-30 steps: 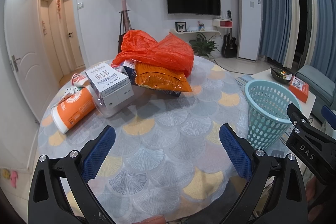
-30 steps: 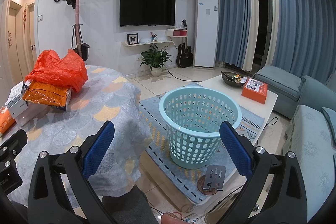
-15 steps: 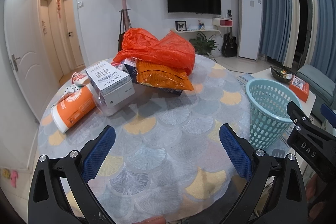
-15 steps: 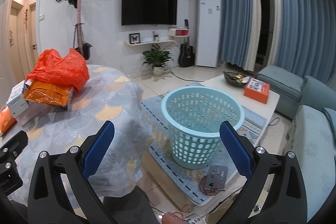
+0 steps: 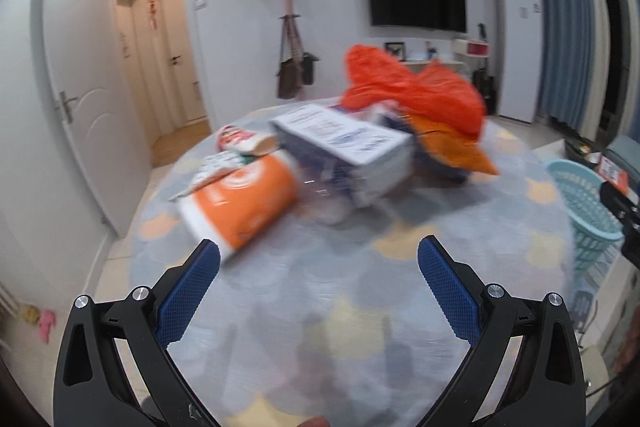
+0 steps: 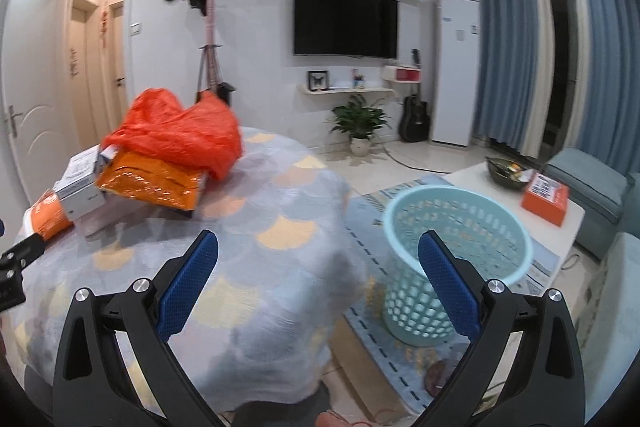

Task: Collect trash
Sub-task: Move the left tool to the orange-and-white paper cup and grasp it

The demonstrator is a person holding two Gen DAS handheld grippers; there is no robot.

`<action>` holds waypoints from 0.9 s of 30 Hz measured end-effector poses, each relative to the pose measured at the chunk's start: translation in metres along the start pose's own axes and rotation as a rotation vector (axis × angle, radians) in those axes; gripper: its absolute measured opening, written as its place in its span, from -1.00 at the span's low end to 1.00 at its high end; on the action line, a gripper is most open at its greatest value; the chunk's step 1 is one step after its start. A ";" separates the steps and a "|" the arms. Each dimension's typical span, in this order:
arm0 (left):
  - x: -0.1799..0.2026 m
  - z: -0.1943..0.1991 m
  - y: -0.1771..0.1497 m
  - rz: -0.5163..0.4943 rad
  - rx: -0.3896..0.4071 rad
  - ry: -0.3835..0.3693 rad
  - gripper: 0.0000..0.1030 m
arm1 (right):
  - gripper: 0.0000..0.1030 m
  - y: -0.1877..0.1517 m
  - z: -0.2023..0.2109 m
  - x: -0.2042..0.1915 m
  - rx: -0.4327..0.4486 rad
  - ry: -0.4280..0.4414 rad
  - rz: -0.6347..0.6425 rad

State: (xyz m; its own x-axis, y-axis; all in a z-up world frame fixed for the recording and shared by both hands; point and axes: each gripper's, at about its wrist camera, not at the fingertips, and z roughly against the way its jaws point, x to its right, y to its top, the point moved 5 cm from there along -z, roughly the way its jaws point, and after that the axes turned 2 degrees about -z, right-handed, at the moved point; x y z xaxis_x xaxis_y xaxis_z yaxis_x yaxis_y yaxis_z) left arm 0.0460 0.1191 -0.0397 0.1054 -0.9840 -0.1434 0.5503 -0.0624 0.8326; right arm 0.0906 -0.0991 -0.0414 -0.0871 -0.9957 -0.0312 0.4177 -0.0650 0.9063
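A pile of trash lies on the round table [image 5: 360, 291]: an orange-and-white cylinder [image 5: 240, 203] on its side, a white box [image 5: 344, 143], an orange foil packet [image 5: 452, 143] and a crumpled orange plastic bag [image 5: 408, 91]. My left gripper [image 5: 318, 267] is open above the cloth, just short of the cylinder. The right gripper [image 6: 318, 267] is open over the table's right edge [image 6: 336, 227], with the light-blue basket [image 6: 452, 251] on the floor to its right. The right wrist view also catches the bag [image 6: 180, 135] and the foil packet [image 6: 156, 183].
A low white coffee table [image 6: 532, 219] behind the basket carries an orange box [image 6: 546, 197] and a dark bowl [image 6: 506, 171]. A blue-grey sofa [image 6: 588, 187] stands at the right. A coat stand [image 5: 292, 27] and doors [image 5: 84, 99] stand beyond the round table.
Both grippers swung left and forward. The trash pile is now closer and more central for the left gripper; the basket slid to the right. Both stayed open.
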 end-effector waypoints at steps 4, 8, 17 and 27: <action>-0.023 -0.006 -0.003 0.005 -0.007 0.041 0.86 | 0.87 0.002 -0.006 -0.020 -0.008 0.046 0.019; -0.049 -0.015 0.000 0.010 -0.008 0.084 0.86 | 0.87 0.001 -0.013 -0.036 -0.025 0.091 0.025; -0.083 -0.051 0.016 0.070 -0.066 0.089 0.86 | 0.87 -0.006 -0.024 -0.047 -0.057 0.132 0.021; -0.089 -0.072 0.002 0.113 -0.142 0.040 0.86 | 0.87 -0.014 -0.035 -0.055 -0.084 0.156 0.023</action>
State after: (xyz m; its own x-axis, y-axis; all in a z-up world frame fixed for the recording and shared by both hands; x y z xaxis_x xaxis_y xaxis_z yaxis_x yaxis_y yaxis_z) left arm 0.0974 0.2182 -0.0638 0.2042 -0.9759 -0.0767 0.6443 0.0750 0.7611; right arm 0.1218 -0.0455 -0.0671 0.0617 -0.9947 -0.0821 0.4926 -0.0412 0.8693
